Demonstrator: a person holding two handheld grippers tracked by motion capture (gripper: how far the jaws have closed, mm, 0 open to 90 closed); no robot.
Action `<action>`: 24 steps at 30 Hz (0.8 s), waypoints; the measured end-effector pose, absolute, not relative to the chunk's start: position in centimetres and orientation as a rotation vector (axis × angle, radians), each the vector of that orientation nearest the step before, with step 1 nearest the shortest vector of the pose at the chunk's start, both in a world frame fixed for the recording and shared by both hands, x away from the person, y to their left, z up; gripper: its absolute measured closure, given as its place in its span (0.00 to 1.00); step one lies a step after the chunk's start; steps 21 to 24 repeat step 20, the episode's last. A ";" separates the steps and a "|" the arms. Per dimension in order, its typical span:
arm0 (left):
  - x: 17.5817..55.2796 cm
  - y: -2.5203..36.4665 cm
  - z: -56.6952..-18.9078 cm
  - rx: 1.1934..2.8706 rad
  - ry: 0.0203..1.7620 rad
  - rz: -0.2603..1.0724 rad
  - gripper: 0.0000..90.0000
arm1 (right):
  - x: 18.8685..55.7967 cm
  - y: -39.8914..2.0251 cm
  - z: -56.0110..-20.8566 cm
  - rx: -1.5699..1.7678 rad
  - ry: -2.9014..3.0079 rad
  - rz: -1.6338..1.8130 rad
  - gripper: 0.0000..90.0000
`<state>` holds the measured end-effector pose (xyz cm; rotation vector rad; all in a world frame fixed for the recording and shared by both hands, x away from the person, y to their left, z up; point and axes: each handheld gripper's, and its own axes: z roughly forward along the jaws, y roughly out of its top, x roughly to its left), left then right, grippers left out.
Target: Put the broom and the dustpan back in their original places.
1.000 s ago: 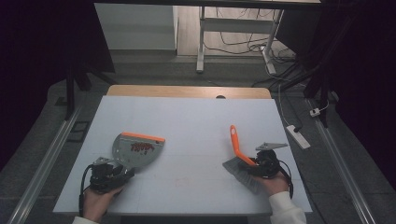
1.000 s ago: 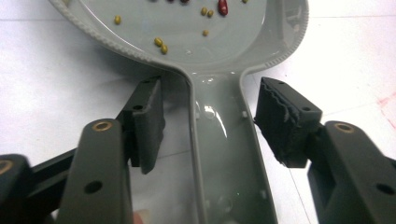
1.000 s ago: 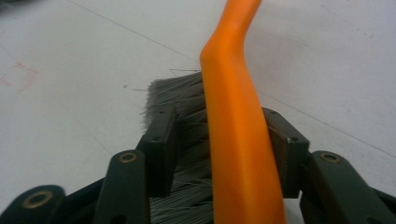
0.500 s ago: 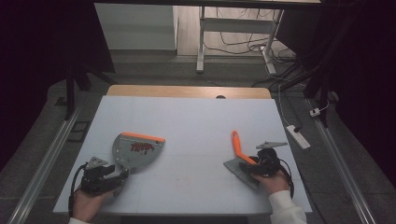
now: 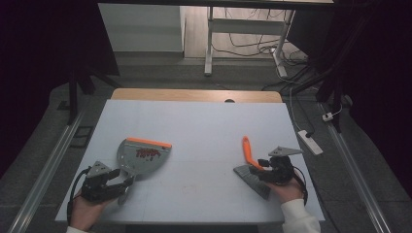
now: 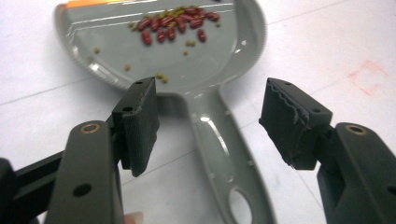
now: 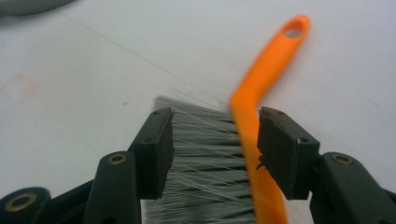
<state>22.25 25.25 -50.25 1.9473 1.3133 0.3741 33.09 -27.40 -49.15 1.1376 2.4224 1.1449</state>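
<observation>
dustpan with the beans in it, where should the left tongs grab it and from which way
Probably the dustpan by its flat handle, coming from the person's side along the table. The handle runs straight back toward the left tongs, is narrow enough to sit between the open pads, and gripping there should keep the beans in the pan level.

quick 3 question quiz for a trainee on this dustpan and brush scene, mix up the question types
1. True or false: the dustpan holds red beans.
2. Which tool lies between the jaws of the right gripper? A) sponge B) brush C) cup
3. Fill in: the jaws of the left gripper stand either side of the dustpan's ____.

Key
1. True; the left gripper view shows red beans and small green bits in the pan.
2. B; the orange-handled brush with grey bristles lies on the table.
3. Handle; the jaws stand apart, not pressing it.
</observation>
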 end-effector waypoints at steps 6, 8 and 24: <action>23.4 24.1 -50.5 2.002 1.215 0.317 0.42 | 32.6 -26.8 -49.3 1.014 2.479 1.179 0.51; 23.8 23.7 -50.4 2.019 1.178 0.307 0.42 | 32.3 -26.7 -49.2 0.984 2.482 1.204 0.51; 25.0 23.1 -50.9 2.044 1.119 0.256 0.43 | 31.7 -26.3 -49.4 0.888 2.489 1.219 0.50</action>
